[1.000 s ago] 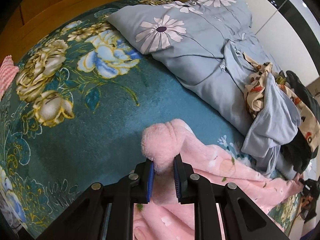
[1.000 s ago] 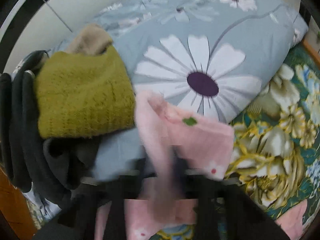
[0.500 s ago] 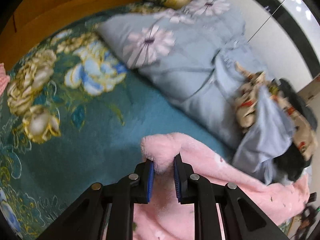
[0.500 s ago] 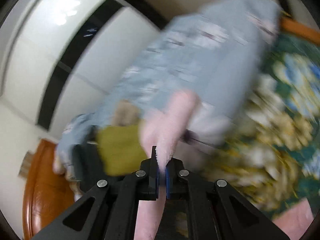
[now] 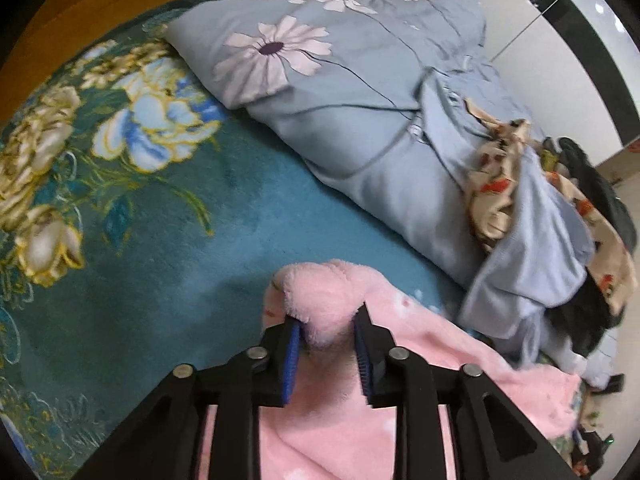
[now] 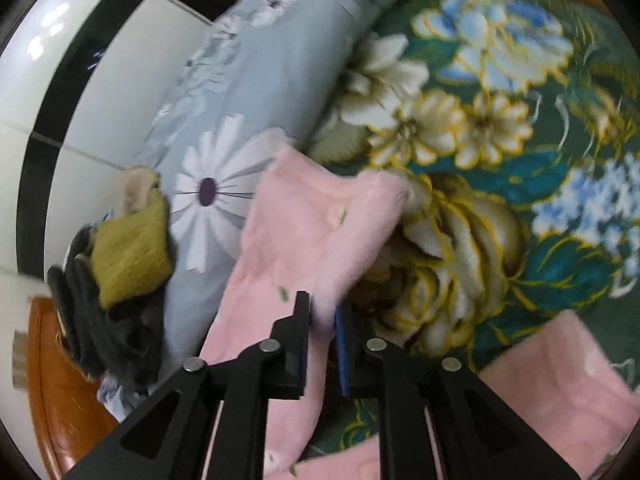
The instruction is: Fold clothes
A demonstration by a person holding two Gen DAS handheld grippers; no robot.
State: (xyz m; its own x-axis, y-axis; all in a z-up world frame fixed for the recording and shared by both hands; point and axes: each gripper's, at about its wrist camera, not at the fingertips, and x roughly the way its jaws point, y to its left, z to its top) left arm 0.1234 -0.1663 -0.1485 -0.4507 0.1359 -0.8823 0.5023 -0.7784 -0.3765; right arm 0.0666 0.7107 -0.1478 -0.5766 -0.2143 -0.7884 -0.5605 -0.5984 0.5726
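Observation:
A fluffy pink garment [image 5: 420, 380] with small printed flowers lies over the teal floral bedspread [image 5: 140, 240]. My left gripper [image 5: 326, 336] is shut on a bunched pink end of it, the fleece bulging out past the blue pads. In the right wrist view my right gripper [image 6: 322, 320] is shut on another edge of the pink garment [image 6: 308, 236], which rises as a flap above the fingers and hangs down below them. Another pink piece [image 6: 560, 384] lies at the lower right.
A grey-blue quilt with daisy prints [image 5: 340, 80] runs along the far side. A heap of clothes [image 5: 560, 220], patterned, pale blue and black, sits at its end. An olive knit item [image 6: 132, 252] and dark clothes [image 6: 100, 332] lie by the wooden bed edge [image 6: 52, 380]. White wall panels stand behind.
The right gripper swung from facing the wall and quilt toward the bedspread, carrying the pink flap with it. The left gripper kept its hold and shifted a little.

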